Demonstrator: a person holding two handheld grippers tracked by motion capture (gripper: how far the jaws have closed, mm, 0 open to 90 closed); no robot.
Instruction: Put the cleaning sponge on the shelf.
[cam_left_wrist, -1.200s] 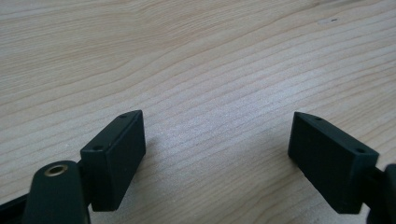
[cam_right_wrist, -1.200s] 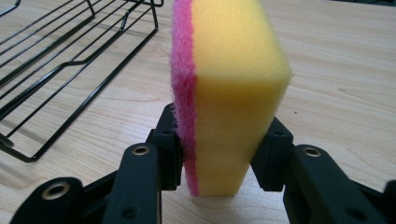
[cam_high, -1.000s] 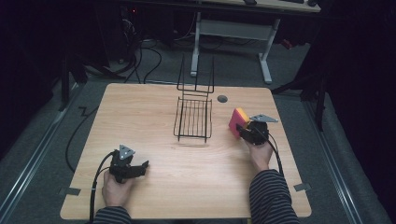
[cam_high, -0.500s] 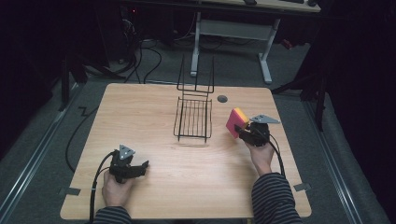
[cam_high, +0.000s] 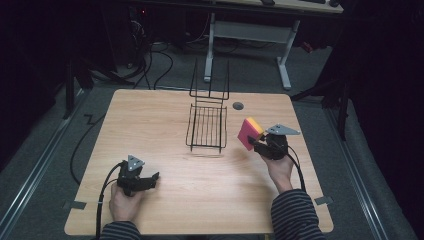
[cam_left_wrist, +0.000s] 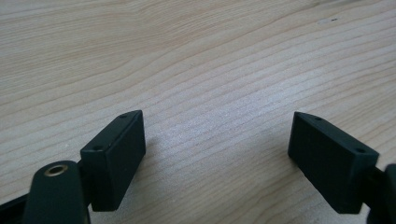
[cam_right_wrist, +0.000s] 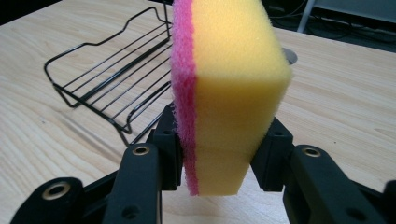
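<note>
Dark floor and cables surround a pale wooden table (cam_high: 165, 115). A black wire rack (cam_high: 206, 127) stands near the middle of the far edge. Just right of it, a yellow-and-pink sponge (cam_high: 249, 133) is clamped upright and held above the surface by the right gripper (cam_high: 256, 144). Compared with a second earlier, the sponge has been brought slightly nearer the rack, which suggests placement there is intended. The left gripper (cam_high: 150, 179), near the front left corner, is seen unmoved, its jaws spread wide and empty.
</note>
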